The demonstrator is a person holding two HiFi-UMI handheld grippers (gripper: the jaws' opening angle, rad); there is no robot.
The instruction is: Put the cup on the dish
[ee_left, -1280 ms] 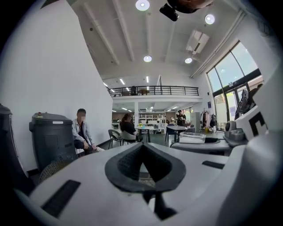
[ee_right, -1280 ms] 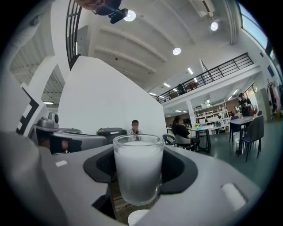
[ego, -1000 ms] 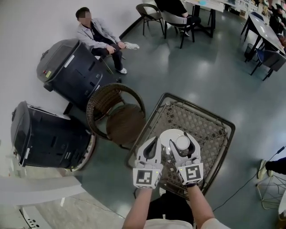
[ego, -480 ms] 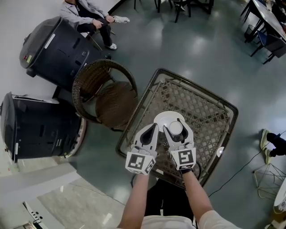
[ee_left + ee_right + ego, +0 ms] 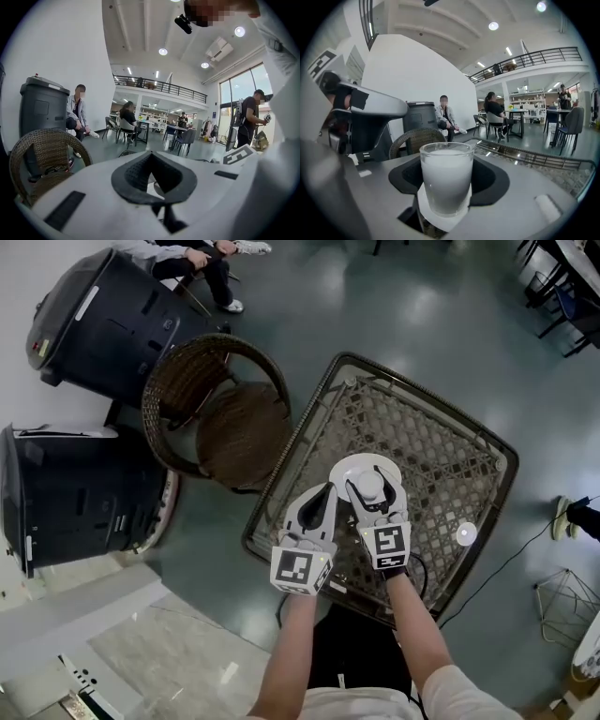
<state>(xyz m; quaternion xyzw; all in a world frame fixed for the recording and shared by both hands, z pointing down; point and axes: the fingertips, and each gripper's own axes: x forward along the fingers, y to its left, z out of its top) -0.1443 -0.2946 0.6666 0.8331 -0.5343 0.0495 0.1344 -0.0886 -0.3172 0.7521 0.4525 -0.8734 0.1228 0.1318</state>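
The right gripper (image 5: pixel 370 495) has its two jaws about half apart and closed on the cup (image 5: pixel 446 178), one dark pad on each side of the glass wall. The cup is upright, it looks filled with something white, and in the right gripper view its bottom is on the white dish (image 5: pixel 349 468), or just above it; I cannot tell which. The left gripper (image 5: pixel 323 495) is just beside the right one, on its left. Its jaws are together, so that the hollow pads leave only a small diamond-shaped hole, and there is nothing between them. It points up and a little to the right, toward the edge of the dish, and it seems not to touch it. Both forearms are bare; the left forearm (image 5: pixel 291 652) and the right forearm (image 5: pixel 417 634) come from the bottom of the head view, near each other, and the two marker cubes are side by side. The dish lies on the woven table (image 5: pixel 441 465), in the part near the person. Left of the table stands a wicker chair (image 5: pixel 225 432). Beyond the chair are two dark bins (image 5: pixel 103 324), and a sitting person (image 5: pixel 187 254) is at the top edge.
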